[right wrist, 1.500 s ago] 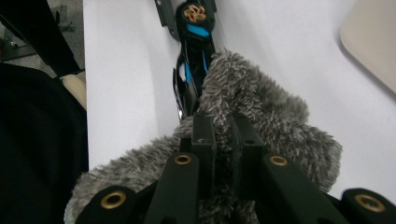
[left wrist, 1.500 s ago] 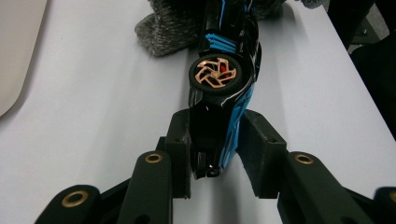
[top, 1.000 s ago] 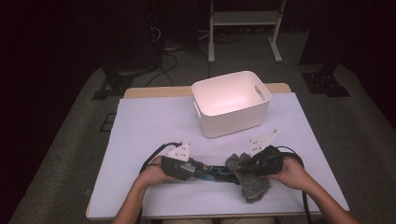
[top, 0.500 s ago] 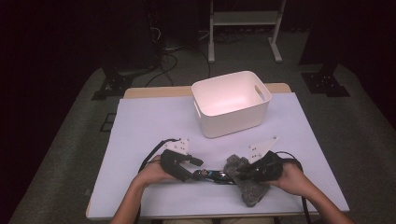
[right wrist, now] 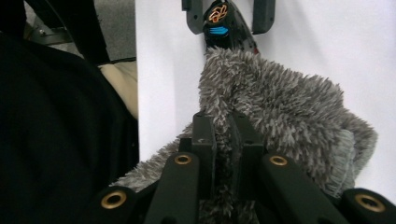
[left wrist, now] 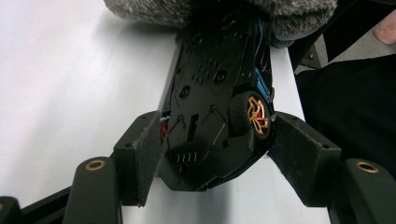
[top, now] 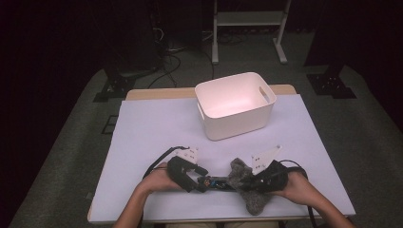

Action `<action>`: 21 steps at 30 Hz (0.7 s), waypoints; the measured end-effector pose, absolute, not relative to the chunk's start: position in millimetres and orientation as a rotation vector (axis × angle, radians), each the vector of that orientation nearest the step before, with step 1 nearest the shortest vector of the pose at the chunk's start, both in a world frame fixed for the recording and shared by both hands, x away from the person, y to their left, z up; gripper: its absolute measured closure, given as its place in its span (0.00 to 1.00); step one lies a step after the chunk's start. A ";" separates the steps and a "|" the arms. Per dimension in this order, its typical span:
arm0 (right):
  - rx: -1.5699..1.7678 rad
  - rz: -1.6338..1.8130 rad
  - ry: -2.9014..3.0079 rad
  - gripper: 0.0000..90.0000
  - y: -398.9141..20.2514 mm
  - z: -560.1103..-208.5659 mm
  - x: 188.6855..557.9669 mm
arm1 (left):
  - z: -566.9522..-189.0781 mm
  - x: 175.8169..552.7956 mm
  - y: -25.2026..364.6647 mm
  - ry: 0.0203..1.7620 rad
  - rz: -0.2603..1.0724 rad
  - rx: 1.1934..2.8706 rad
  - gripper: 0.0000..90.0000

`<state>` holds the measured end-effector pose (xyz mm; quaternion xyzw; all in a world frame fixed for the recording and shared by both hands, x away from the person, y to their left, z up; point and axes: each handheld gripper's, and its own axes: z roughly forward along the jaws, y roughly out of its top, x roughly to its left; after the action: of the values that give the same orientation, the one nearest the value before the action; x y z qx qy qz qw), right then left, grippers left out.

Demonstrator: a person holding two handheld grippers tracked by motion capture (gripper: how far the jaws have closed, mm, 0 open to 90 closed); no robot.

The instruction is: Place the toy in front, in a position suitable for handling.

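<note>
View from above of a table (top: 157, 128) under a white cover, with dark floor all round. On the far half, near the middle, a white plastic bin (top: 237, 126) with handle slots, upright and open at the top.

At the near edge, two forearms coming in from the bottom. Left hand (top: 159, 179) around the left tongs (top: 202, 179), pointing to the right. Right hand (top: 297, 185) around the right tongs (top: 256, 183), pointing to the left, tip towards tip. Between them, flat on the table, a small black toy car (top: 216, 182) and a fluffy grey cloth (top: 247, 187), well apart from the bin.

Along the left tongs (left wrist: 215, 140): jaws apart, having just been opening, with the toy car (left wrist: 210, 84) between the two pads. Black underside of the car turned to the camera, one wheel with a gold rim just beside the right-hand pad, a thin gap there. Left-hand pad right at the car's edge; contact there impossible to tell. Blue trim down one flank. Far end of the car tucked under the grey cloth (left wrist: 187, 11).

Along the right tongs (right wrist: 223, 123): jaws pressed together, clamped on a thick fold of the grey cloth (right wrist: 280, 112), long pile bulging out on both sides. Beyond the cloth, the end of the toy car (right wrist: 219, 28) with gold wheel and blue stripes, framed by the open pads of the left tongs (right wrist: 224, 14). Dark clothing along the left of that view.
</note>
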<state>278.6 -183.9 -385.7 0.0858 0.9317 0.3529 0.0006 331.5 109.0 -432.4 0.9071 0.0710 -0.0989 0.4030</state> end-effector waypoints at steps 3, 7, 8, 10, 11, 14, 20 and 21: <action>0.257 1.115 2.941 0.90 -183.2 -387.0 276.0 | -434.1 329.7 108.5 0.182 -0.257 2.291 0.36; 0.240 1.122 2.963 0.90 -181.8 -389.2 273.0 | -433.5 325.4 107.1 0.182 -0.237 2.304 0.34; 0.238 1.122 2.966 0.90 -181.6 -389.5 272.4 | -433.4 324.1 106.8 0.181 -0.228 2.304 0.34; 0.224 1.122 2.967 0.90 -180.9 -390.7 270.4 | -432.9 321.6 106.2 0.181 -0.209 2.309 0.33; 0.225 1.120 2.968 0.90 -180.7 -391.0 269.5 | -432.6 320.5 106.0 0.184 -0.203 2.311 0.33; 0.202 1.106 2.970 0.91 -179.2 -393.4 265.0 | -436.6 319.5 103.0 0.212 -0.184 2.373 0.21; 0.170 1.080 2.972 0.91 -174.6 -399.7 256.3 | -443.1 318.4 101.6 0.192 -0.179 2.389 0.20; 0.169 1.082 2.970 0.91 -174.5 -400.2 256.2 | -443.1 319.0 101.6 0.194 -0.181 2.387 0.20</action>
<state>256.2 -174.5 -400.2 0.0533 0.9381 0.3420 -0.0118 319.0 101.6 -443.1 0.9266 0.0754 -0.0703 0.3615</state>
